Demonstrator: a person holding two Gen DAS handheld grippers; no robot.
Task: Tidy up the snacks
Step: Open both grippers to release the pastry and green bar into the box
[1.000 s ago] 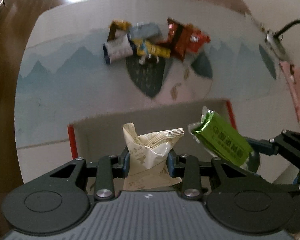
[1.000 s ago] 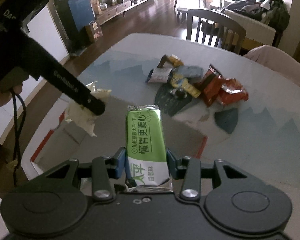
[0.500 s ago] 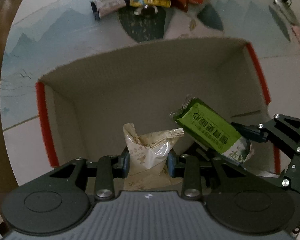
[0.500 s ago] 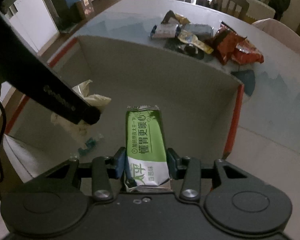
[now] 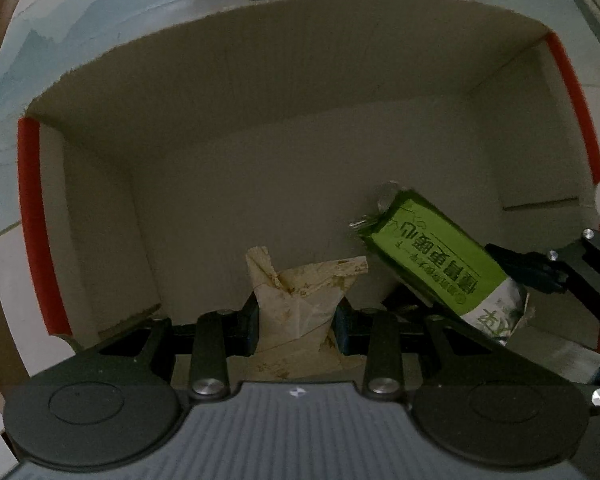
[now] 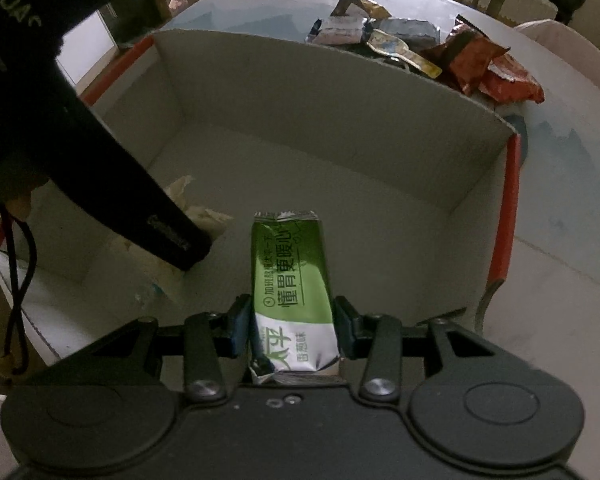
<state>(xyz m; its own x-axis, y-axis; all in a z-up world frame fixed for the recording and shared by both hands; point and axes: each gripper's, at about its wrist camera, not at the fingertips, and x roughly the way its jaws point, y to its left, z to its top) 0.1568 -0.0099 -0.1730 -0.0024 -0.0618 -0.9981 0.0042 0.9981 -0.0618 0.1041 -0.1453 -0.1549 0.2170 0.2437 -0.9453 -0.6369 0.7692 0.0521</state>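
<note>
Between my left gripper's blue pads I have a crumpled cream snack wrapper pinched at its middle, its twisted top sticking out ahead of the fingertips. My right gripper is clamped on a green-and-white snack bar, the white end back near the palm and the green end reaching forward past the fingers. Both grippers are down inside the open cardboard box, which has red edges; from the right gripper, the left one shows as a dark arm just to the left, with the cream wrapper at its tip. Ahead of both packets lies the box's bare floor, then its far wall. Beyond that wall, a pile of loose snack packets sits on the table.
</note>
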